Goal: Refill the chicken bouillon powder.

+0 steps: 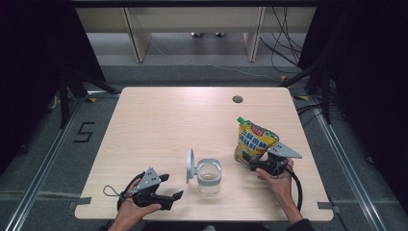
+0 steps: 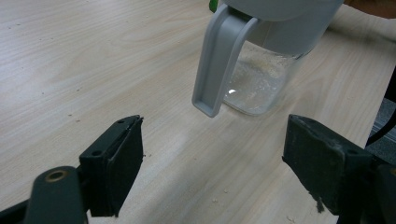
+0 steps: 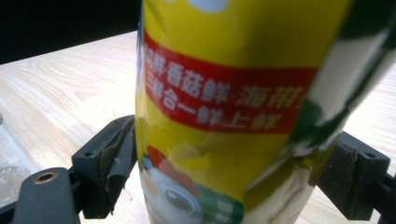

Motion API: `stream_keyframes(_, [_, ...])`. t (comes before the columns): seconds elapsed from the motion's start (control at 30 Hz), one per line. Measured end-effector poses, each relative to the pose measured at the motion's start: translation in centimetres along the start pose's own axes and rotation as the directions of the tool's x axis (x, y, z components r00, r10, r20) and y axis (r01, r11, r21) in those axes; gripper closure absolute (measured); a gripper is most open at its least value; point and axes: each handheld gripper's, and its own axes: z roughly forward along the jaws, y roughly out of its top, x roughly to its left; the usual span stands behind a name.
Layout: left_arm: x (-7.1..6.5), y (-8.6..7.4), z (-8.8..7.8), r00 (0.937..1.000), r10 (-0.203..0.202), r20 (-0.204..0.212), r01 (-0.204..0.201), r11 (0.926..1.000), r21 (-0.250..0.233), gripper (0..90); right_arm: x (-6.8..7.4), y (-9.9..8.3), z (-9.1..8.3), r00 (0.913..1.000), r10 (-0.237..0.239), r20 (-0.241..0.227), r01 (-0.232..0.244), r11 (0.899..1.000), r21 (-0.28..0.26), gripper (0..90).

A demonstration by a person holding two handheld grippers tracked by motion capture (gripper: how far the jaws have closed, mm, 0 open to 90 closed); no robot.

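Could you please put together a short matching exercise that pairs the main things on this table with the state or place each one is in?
Things:
1. left tool
2. right tool
3. clear jar
4. grey lid

States:
A. flipped up on its hinge, standing at the jar's left side
B. shut on the yellow pouch
C. open, holding nothing, pointing toward the jar
D. upright near the table's front edge, mouth uncovered

Pairs: 1-C, 2-B, 3-D, 4-A
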Motion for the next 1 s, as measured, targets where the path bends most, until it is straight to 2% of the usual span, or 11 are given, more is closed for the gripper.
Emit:
stream_keyframes(0.13, [0.0, 0.0, 0.0, 1.0, 0.0, 0.0, 0.0, 1.0, 0.002, 19.6, -0.1, 0.0, 0.2, 0.9997, 0.019, -0.018, -0.019, 1.0, -0.018, 15.8])
stream_keyframes(0.33, [-0.1, 0.0, 0.1, 0.9999, -0.01, 0.001, 0.01, 0.9999, -0.005, 19.6, -0.1, -0.1, 0.5, 0.9997, 0.022, -0.009, -0.022, 0.999, -0.024, 15.7])
stream_keyframes(0.43, [0.0, 0.0, 0.0, 0.9999, 0.011, -0.008, -0.01, 0.9999, 0.011, 19.6, 0.0, 0.0, 0.6, 0.9996, 0.028, -0.008, -0.028, 0.999, -0.015, 16.0])
stream_keyframes(0.6, [-0.1, 0.0, 0.1, 1.0, -0.002, 0.002, 0.002, 1.0, -0.003, 19.6, -0.3, 0.1, 0.9, 0.9998, -0.01, -0.017, 0.009, 1.0, -0.018, 16.4])
stream_keyframes(0.67, [-0.1, 0.0, 0.1, 1.0, -0.006, 0.002, 0.006, 1.0, -0.002, 19.6, -0.1, 0.1, 1.3, 0.9998, 0.016, -0.013, -0.016, 0.999, -0.043, 16.3])
stream_keyframes(0.7, [-0.1, 0.0, 0.1, 1.0, -0.005, 0.002, 0.005, 1.0, -0.002, 19.6, 0.0, 0.1, 1.2, 0.9996, 0.027, -0.011, -0.027, 0.999, -0.025, 17.1])
stream_keyframes(0.8, [0.0, 0.0, 0.1, 0.9999, 0.011, -0.004, -0.011, 0.9999, 0.006, 19.6, -0.1, 0.2, 1.4, 0.9991, 0.029, -0.032, -0.031, 0.999, -0.039, 18.8])
stream_keyframes(0.9, [-0.1, 0.0, 0.1, 1.0, -0.003, 0.0, 0.003, 1.0, 0.0, 19.6, 0.1, 0.4, 1.4, 0.9995, 0.032, -0.005, -0.032, 0.999, -0.026, 22.3])
stream_keyframes(0.93, [0.1, 0.0, 0.0, 0.9999, 0.012, -0.008, -0.012, 0.9998, 0.014, 19.6, 0.1, 0.4, 1.4, 0.9995, 0.032, -0.005, -0.032, 0.999, -0.026, 22.3])
stream_keyframes(0.97, [-0.1, 0.0, 0.1, 1.0, -0.009, 0.002, 0.009, 0.9999, -0.007, 19.6, 0.2, 0.5, 1.4, 0.999, 0.044, -0.003, -0.044, 0.999, -0.017, 23.0])
stream_keyframes(1.0, [-0.1, 0.0, 0.1, 1.0, -0.002, 0.002, 0.002, 1.0, -0.006, 19.6, 0.2, 0.5, 1.3, 0.9988, 0.044, 0.02, -0.044, 0.999, -0.011, 23.8])
